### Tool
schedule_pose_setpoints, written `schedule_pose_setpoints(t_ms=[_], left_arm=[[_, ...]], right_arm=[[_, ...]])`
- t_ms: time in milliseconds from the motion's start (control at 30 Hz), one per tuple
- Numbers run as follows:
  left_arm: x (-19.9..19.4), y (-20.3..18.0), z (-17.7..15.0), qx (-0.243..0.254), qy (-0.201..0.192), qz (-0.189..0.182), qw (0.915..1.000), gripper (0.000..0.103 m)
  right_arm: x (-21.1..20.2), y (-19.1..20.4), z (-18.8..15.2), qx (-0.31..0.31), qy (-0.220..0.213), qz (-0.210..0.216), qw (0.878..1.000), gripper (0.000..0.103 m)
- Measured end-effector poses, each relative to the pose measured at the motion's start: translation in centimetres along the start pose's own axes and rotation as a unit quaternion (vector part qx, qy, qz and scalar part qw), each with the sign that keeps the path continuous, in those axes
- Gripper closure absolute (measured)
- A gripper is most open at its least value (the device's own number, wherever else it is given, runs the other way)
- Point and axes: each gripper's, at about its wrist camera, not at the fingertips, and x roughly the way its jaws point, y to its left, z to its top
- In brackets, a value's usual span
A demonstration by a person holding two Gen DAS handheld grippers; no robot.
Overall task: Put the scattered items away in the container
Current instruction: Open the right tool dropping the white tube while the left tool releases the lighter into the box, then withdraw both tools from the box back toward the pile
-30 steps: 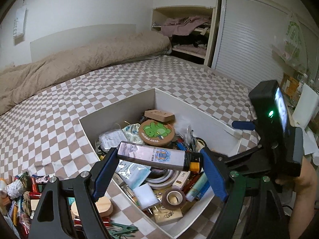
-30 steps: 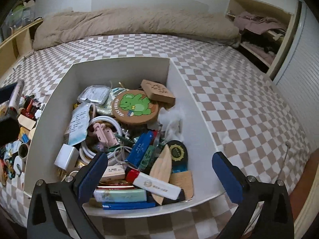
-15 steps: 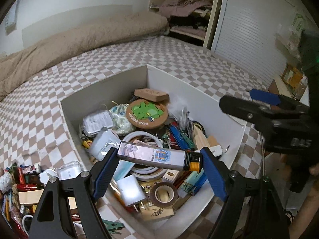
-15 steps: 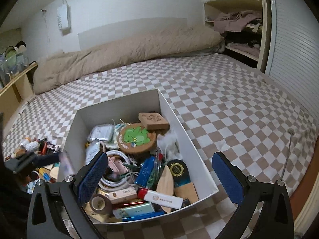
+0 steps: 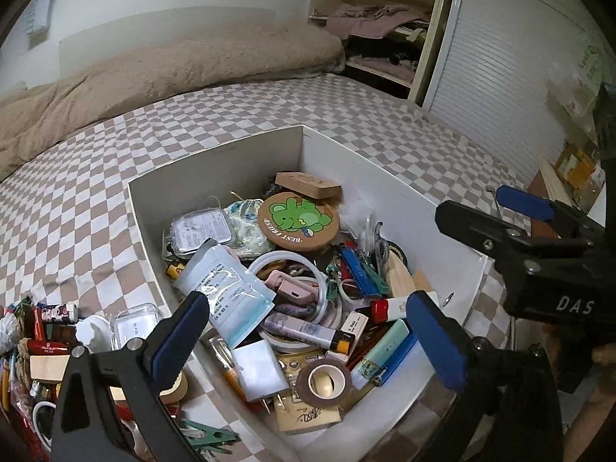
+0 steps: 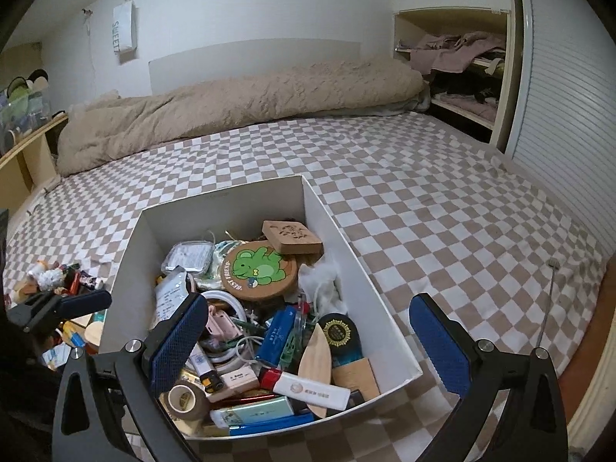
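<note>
One white box (image 5: 238, 161) full of small clutter (image 5: 300, 288)

Crammed white box (image 5: 238, 161); scattered clutter (image 5: 46, 331) beside it

Checkered bed (image 6: 404, 192), white walls (image 6: 250, 4)

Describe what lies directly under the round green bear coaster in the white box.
The coaster rests on a floral pouch at one edge and a white ring at its near edge, inside the box. A wooden block overlaps its far rim. Whatever sits beneath its centre is covered.
</note>
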Motion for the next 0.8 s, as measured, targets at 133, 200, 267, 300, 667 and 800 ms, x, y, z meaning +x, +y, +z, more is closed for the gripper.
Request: schedule_pose_setpoints(t_ms=[133, 200, 267, 300, 667, 800], left_arm=[[-0.3, 0.1, -0.2, 0.001, 0.0, -0.002, 1.0, 0.0], [-0.4, 0.1, -0.2, 0.0, -0.001, 0.001, 1.0, 0.0], [-0.7, 0.3, -0.4, -0.001, -0.002, 0.003, 1.0, 0.0], [-0.9, 0.5, -0.5, -0.002, -0.003, 0.005, 1.0, 0.0], [-4.0, 2.9, -1.6, -0.014, -0.02, 0.03, 0.9993, 0.0], [-5.9, 4.0, -1.7, -0.019, -0.032, 0.041, 0.9985, 0.0]], right_arm=[[-0.3, 0.1, -0.2, 0.001, -0.005, -0.009, 1.0, 0.0], [-0.4, 0.2, -0.5, 0.004, -0.005, -0.011, 1.0, 0.0], [-0.4, 0.2, -0.7, 0.007, -0.004, -0.008, 1.0, 0.0], [-0.4, 0.2, -0.7, 0.009, -0.003, -0.008, 1.0, 0.0], [-2.1, 1.8, -0.3, -0.001, -0.015, -0.005, 1.0, 0.0], [-3.0, 2.8, 0.0, -0.009, -0.02, 0.002, 1.0, 0.0]])
